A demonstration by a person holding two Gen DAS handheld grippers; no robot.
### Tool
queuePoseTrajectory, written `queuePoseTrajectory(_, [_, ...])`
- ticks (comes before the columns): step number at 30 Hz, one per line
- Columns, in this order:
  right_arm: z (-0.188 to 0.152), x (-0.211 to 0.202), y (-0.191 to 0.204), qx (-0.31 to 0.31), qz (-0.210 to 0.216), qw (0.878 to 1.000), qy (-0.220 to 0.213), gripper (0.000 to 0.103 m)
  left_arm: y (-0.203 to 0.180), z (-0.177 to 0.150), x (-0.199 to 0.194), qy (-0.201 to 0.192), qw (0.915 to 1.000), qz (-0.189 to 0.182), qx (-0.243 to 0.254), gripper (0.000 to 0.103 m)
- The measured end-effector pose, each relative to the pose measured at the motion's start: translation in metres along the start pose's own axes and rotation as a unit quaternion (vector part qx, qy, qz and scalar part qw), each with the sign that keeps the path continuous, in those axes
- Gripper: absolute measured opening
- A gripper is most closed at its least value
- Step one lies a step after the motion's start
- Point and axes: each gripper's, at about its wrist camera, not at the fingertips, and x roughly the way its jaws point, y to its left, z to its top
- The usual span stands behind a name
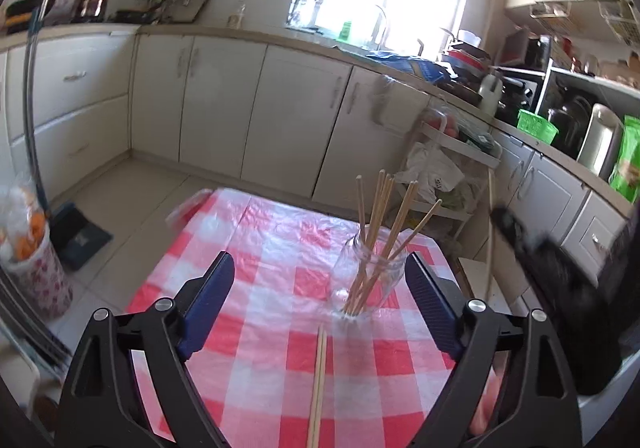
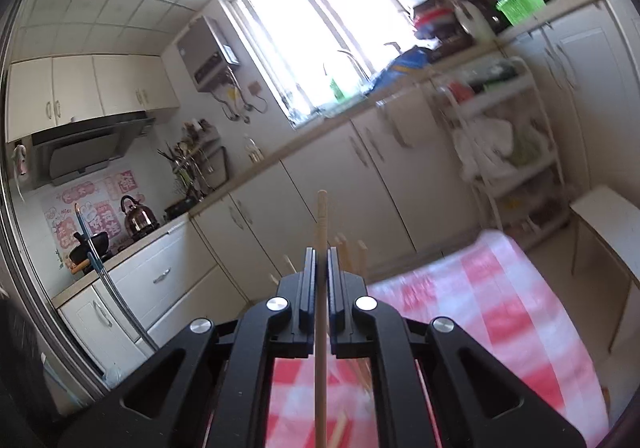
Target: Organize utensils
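A clear glass jar [image 1: 368,276] stands on the red-and-white checked tablecloth [image 1: 256,248] and holds several wooden chopsticks [image 1: 380,208]. My left gripper [image 1: 320,260] is open above the table, empty, its right finger close beside the jar. A pair of chopsticks [image 1: 318,380] lies flat on the cloth below and between its fingers. My right gripper [image 2: 321,254] is shut on a single chopstick [image 2: 322,216] that runs upright between its pads. In the left wrist view this gripper [image 1: 560,272] is a blurred black shape to the right of the jar.
A white trolley rack [image 1: 452,144] with bags stands past the table's far right corner, a white stool [image 2: 608,224] beside it. A floral bin [image 1: 36,268] and a dustpan [image 1: 76,236] sit on the floor at left. Cabinets line the far walls.
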Motion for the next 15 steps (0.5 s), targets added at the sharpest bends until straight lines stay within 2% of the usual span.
queuePoseTrajectory(6, [0.032,0.052,0.014,-0.001,-0.002,0.998,-0.067,0.006,0.016,-0.005,0.009,0.025,0.9995,-0.003,-0.018,0.084])
queuePoseTrajectory(12, [0.035,0.090,0.007,-0.003,-0.036,0.994,-0.106,0.006,0.024,-0.003,0.017,0.036,0.9985,-0.024,-0.035,0.083])
queuePoseTrajectory(15, [0.029,0.103,0.007,-0.015,-0.046,0.993,-0.108,0.006,0.025,-0.001,0.019,0.038,0.9981,-0.031,-0.038,0.084])
